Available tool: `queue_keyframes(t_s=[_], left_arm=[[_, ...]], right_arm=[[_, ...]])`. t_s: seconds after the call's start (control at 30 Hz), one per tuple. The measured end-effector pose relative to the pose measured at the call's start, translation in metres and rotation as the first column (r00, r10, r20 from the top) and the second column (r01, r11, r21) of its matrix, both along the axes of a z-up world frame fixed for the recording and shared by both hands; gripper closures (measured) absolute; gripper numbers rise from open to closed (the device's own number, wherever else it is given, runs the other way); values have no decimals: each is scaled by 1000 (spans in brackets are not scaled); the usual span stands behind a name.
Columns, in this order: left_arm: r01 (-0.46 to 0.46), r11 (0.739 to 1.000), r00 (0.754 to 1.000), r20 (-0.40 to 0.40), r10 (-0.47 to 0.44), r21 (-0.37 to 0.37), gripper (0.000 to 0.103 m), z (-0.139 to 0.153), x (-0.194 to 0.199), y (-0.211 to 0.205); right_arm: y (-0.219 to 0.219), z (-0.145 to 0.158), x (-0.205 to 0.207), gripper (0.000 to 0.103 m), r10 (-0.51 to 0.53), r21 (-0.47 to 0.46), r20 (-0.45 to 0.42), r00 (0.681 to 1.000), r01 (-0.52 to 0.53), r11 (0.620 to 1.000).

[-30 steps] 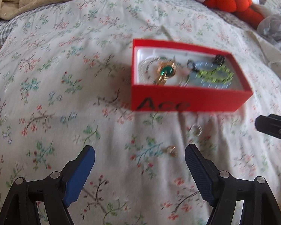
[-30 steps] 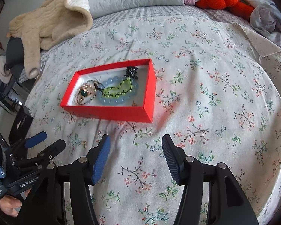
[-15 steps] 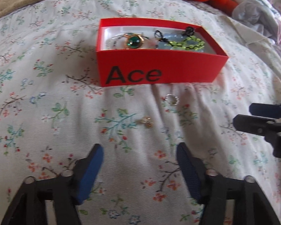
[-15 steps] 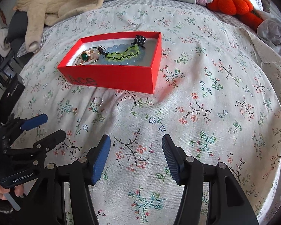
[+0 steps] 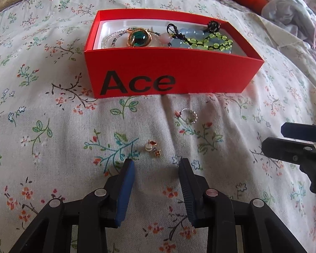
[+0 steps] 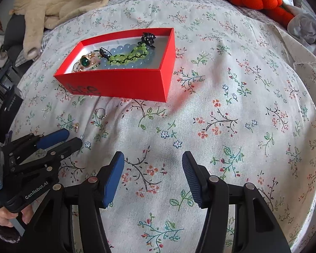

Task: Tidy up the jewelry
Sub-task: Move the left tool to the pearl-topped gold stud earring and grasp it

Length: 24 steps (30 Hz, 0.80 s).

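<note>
Here the left hand-held gripper (image 5: 157,163), jaws just narrowing yet empty, hovers near a small gold earring (image 5: 152,148); the right hand-held gripper (image 6: 152,158) gapes empty beside the red cardboard box (image 6: 124,83).

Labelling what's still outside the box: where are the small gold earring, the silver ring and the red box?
gold earring (image 5: 152,147), left wrist view, on its round stud.
silver ring (image 5: 188,115), left wrist view, on the band's beaded side.
red box (image 5: 210,73), left wrist view, on its front wall.
</note>
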<state>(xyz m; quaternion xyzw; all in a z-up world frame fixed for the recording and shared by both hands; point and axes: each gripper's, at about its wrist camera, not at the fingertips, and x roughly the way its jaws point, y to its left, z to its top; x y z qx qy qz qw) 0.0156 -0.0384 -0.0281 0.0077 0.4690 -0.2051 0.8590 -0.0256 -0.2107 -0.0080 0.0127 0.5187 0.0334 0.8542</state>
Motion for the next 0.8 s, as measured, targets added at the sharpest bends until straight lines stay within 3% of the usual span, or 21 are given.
queue_keyframes(t_s=[0.3, 0.4, 0.63, 0.8], left_arm=[[0, 1000, 1000, 2, -1, 10, 88, -1, 10, -3], [14, 999, 1000, 2, -15, 29, 100, 0, 12, -5], [-31, 999, 999, -25, 31, 10, 100, 9, 17, 8], [-68, 997, 997, -40, 70, 38, 100, 13, 16, 23]], right_arm=[[4, -3, 3, 43, 12, -9, -8, 1000, -12, 1000], [5, -3, 3, 43, 9, -8, -6, 1000, -9, 1000], [15, 3, 8, 43, 25, 14, 19, 999, -26, 1000], [29, 1, 15, 43, 33, 21, 64, 997, -35, 999]])
